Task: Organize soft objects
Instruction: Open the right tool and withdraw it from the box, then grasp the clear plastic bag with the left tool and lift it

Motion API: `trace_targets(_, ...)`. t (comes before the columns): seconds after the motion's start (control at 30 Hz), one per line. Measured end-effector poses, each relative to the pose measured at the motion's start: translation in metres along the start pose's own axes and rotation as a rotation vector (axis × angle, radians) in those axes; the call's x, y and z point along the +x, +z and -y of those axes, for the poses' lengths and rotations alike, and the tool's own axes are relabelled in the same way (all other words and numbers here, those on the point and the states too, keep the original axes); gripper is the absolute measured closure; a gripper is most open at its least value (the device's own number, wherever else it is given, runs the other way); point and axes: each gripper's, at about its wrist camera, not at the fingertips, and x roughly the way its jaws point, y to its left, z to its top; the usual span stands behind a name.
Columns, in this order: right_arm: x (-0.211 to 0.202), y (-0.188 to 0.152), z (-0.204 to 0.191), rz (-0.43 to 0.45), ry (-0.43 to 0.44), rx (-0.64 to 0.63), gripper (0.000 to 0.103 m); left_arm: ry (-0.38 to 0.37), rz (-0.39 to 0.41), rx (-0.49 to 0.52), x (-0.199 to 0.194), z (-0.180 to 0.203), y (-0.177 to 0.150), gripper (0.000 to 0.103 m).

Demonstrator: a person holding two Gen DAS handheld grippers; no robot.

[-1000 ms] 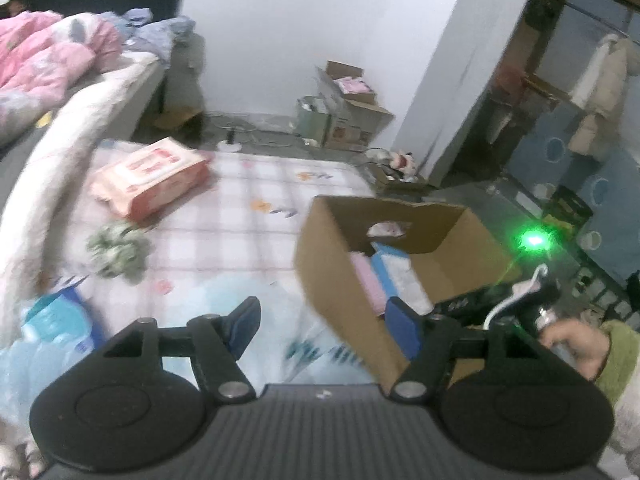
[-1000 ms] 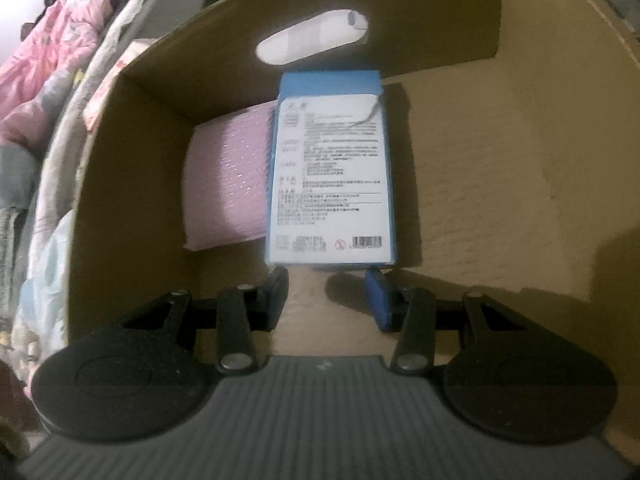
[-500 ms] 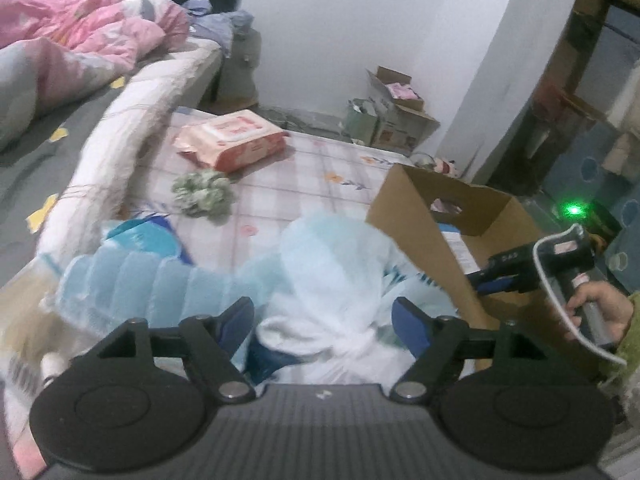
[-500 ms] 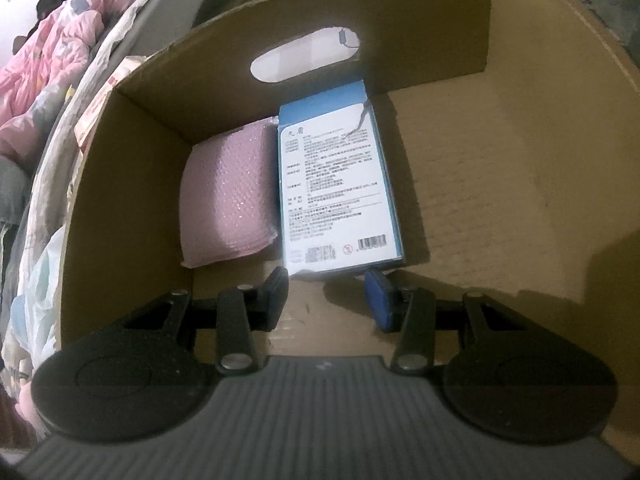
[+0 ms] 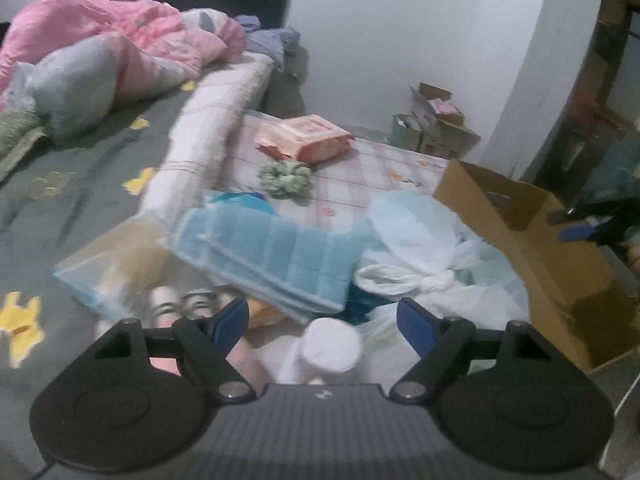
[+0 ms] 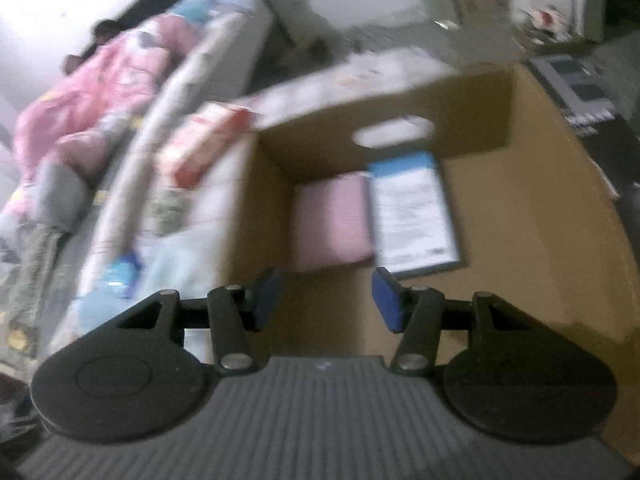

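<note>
Cardboard box: plain brown corrugated board, matt, unprinted inner walls. Inside, at 12 o'clock from the right gripper's blue pads, a blue and white pack with a smooth printed face, and a pink pack, finish blurred. Blue towel: ribbed soft cloth, matt. White bag at 1 o'clock of the left gripper: thin crinkled plastic film, faint sheen. Pink wipes pack: glossy plastic wrap. Gripper bodies: matt black plastic with bright metal pins.
</note>
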Motion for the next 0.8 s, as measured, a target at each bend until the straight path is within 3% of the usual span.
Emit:
trace_targets(0.23, 0.005, -0.027, -0.102, -0.063, 0.303, -0.057, 0.051, 0.058, 0.060, -0.010, -0.027, -0.029, -0.011, 0.021)
trace_targets(0.47, 0.068, -0.071, -0.202, -0.263, 0.593, 0.001, 0.051, 0.130, 0.090, -0.040, -0.043, -0.065, -0.016, 0.023)
trace_targets(0.53, 0.089, -0.081, -0.225, -0.311, 0.627, 0.036, 0.051, 0.147, 0.091, -0.041, -0.044, -0.075, -0.015, 0.027)
trace_targets(0.67, 0.124, -0.101, -0.252, -0.374, 0.600, 0.081, 0.051, 0.173, 0.094, -0.036, -0.040, -0.098, -0.008, 0.037)
trace_targets(0.8, 0.148, -0.118, -0.264, -0.401, 0.570, 0.112, 0.051, 0.157, 0.051, -0.014, -0.021, -0.121, 0.014, 0.037)
